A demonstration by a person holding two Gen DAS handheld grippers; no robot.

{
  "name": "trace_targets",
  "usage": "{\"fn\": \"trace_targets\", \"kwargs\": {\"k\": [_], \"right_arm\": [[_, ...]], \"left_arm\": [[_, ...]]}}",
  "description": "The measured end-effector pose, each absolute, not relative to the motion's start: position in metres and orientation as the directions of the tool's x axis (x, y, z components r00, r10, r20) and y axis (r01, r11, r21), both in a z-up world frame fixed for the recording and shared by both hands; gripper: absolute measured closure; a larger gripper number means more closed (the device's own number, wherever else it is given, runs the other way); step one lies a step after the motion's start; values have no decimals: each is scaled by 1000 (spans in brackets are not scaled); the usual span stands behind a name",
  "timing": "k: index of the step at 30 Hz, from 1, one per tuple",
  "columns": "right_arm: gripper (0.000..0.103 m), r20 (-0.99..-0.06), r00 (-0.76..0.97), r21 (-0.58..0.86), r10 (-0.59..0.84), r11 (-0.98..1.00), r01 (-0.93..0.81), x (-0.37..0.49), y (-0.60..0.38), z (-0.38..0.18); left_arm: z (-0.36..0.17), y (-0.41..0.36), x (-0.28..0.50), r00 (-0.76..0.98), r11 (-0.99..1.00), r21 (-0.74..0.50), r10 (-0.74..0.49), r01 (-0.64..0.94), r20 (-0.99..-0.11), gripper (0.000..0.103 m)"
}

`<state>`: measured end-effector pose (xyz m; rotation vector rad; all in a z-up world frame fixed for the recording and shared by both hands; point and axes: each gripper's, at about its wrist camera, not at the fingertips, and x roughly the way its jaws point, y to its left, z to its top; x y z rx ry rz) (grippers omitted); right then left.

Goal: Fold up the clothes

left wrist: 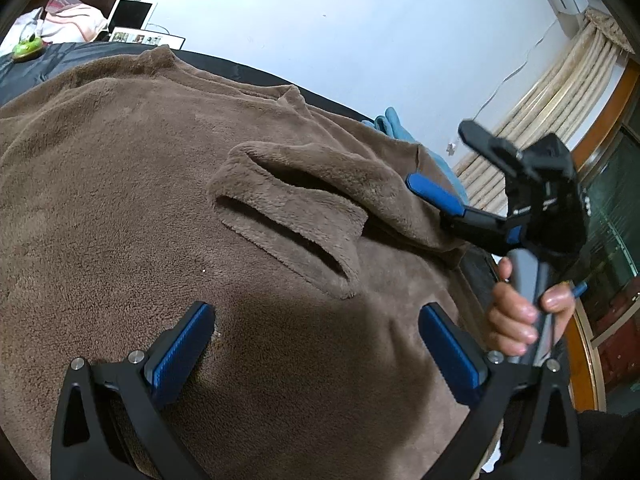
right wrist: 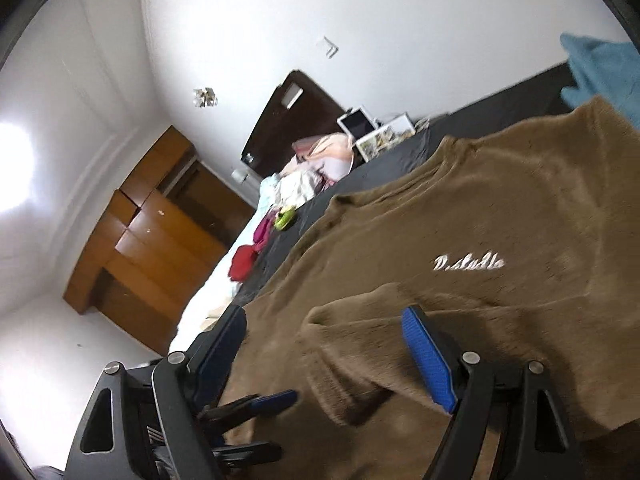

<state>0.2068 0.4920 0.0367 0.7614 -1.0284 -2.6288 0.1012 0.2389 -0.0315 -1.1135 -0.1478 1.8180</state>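
**Both grippers agape over brown fleece top**

Left gripper [left wrist: 316,344]: jaws wide apart, nothing between the blue pads, poised over the brown fleece top [left wrist: 140,208]. Fabric fills the gap between the fingers and runs out toward 12 o'clock. A folded-in sleeve [left wrist: 296,204] lies just beyond the jaws at 12, its open cuff facing 9.

Right gripper [right wrist: 324,356]: jaws also apart, gripping nothing. In its own view the sleeve end [right wrist: 360,344] sits between the fingers; whether a pad touches it, cannot tell. White script lettering [right wrist: 469,263] on the chest lies at 1 o'clock from those jaws. From the left wrist view this gripper shows at 2 o'clock, at the top's edge, with the right hand [left wrist: 524,308] on its handle.

Farther out: the top lies spread flat on a dark bedsheet [right wrist: 400,160]. Blue cloth [right wrist: 600,72] at the top's far edge. Green object [right wrist: 285,218], red garment [right wrist: 243,262], pillows [right wrist: 320,156] toward the dark headboard [right wrist: 292,120]. Wooden wardrobe [right wrist: 152,236] at 10 o'clock.
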Motion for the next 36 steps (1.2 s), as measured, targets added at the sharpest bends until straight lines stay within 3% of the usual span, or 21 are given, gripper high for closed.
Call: {"fn": "trace_targets", "kwargs": {"k": [8, 13, 19, 22, 27, 29, 36], "right_arm": [[21, -397, -880, 615, -262, -787, -44, 220, 504, 46], [21, -367, -904, 605, -217, -794, -55, 232, 512, 55], [21, -334, -919, 635, -209, -770, -55, 240, 519, 61], [21, -317, -936, 632, -153, -770, -88, 247, 523, 65], [21, -304, -950, 668, -65, -726, -164, 259, 540, 65], [21, -302, -953, 678, -25, -708, -196, 264, 547, 64], [21, -308, -941, 692, 139, -646, -322, 285, 571, 64]], "left_arm": [[-19, 264, 86, -126, -629, -478, 675, -613, -727, 0], [-20, 275, 65, -296, -715, -379, 626, -588, -722, 0], [-28, 298, 52, -309, -705, -348, 625, -618, -717, 3], [-25, 303, 54, -271, -673, -355, 641, -649, -718, 25], [-10, 303, 54, -229, -643, -383, 661, -663, -715, 73], [8, 296, 55, -237, -621, -399, 694, -674, -680, 84], [79, 259, 59, -309, -557, -414, 792, -720, -527, 87]]}}
